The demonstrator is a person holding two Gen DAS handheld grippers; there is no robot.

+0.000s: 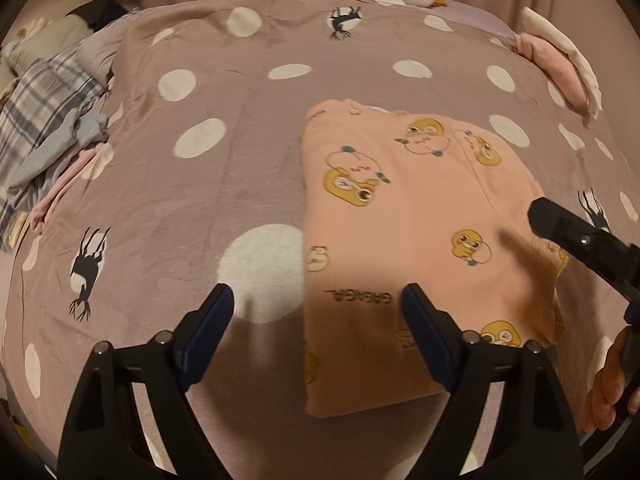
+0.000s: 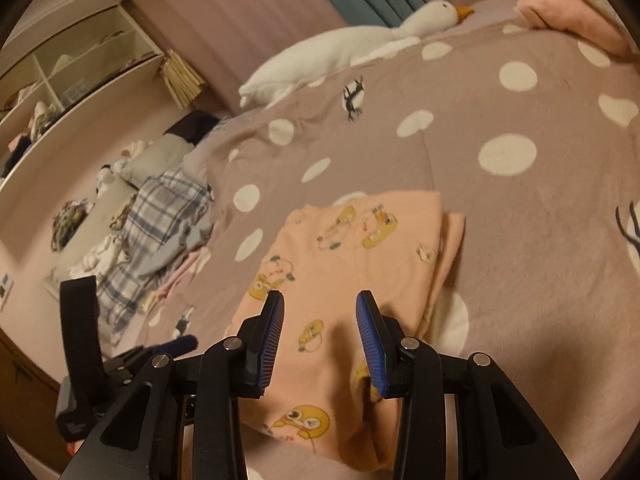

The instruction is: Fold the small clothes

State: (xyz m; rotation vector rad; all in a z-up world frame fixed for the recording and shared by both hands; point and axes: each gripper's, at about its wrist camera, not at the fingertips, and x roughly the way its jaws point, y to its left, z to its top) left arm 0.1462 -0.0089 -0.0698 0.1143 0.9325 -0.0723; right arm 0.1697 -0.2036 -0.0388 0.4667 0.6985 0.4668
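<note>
Your garment (image 1: pixel 420 216) is peach with yellow cartoon ducks. The bedspread (image 1: pixel 224 184) under it is dusty mauve with white dots and black stick-legged figures. Your plush goose (image 2: pixel 344 50) is white, orange-beaked; the shirt (image 2: pixel 160 216) is blue-grey plaid.

We count one peach-pink cotton garment printed with yellow ducks (image 1: pixel 424 208), folded flat on one mauve bedcover with white round dots (image 1: pixel 224 184). We count two black two-finger grippers with blue pads, the left gripper (image 1: pixel 318 304) and the right gripper (image 2: pixel 320 312), and each has two fingers. There is one long white plush goose with an orange beak (image 2: pixel 344 46). At the left side we see one heap of blue-grey checked and pink clothes (image 1: pixel 44 120); how many pieces are in it, we cannot tell. One pink pillow with a cream frill (image 1: pixel 560 68) lies at the far right corner. One white open shelf unit (image 2: pixel 76 64) stands by the wall.
</note>
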